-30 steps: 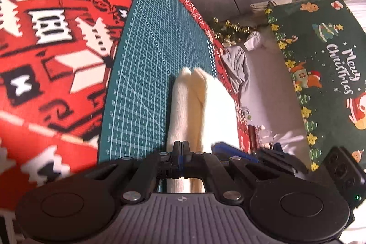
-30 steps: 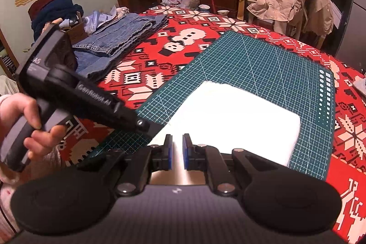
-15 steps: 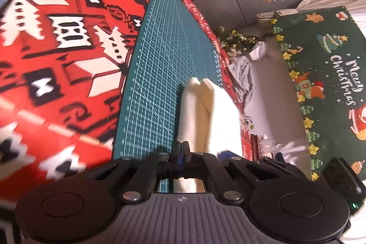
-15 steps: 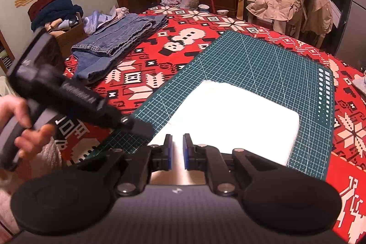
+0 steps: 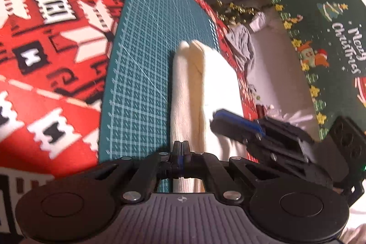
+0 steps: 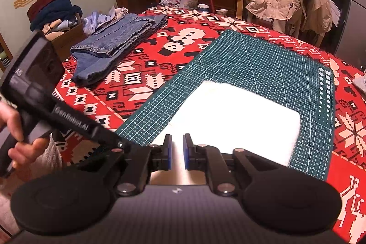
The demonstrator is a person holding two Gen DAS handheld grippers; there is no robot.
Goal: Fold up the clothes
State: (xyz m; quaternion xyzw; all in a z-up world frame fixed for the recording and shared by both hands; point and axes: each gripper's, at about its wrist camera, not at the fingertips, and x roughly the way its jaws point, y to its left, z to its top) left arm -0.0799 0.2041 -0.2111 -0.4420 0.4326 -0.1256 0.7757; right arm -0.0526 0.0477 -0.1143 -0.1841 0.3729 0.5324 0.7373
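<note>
At the bottom of the left wrist view the left gripper (image 5: 180, 152) was seen clenched, jaws fully together at the near edge of the folded cream garment (image 5: 194, 88); whether a fabric layer was pinched couldn't be told. In the right wrist view the right gripper (image 6: 177, 151) was held w/ a narrow gap, nothing pressed between the pads, garment (image 6: 233, 116) directly ahead and below. The garment was laid on the green cutting mat (image 6: 263, 65), centre-right of frame. Its long axis was seen running straight away from the left gripper, toward frame top, but crosswise to the right one. Both grippers were at its near side, the left touching or nearly so. Further off, folded jeans (image 6: 116, 47) were left on the red patterned tablecloth (image 6: 148, 74), upper left. "GenRobot.AI" was read on the left gripper's body, "Merry Christmas" on a green cloth (image 5: 320, 38), right of frame.
</note>
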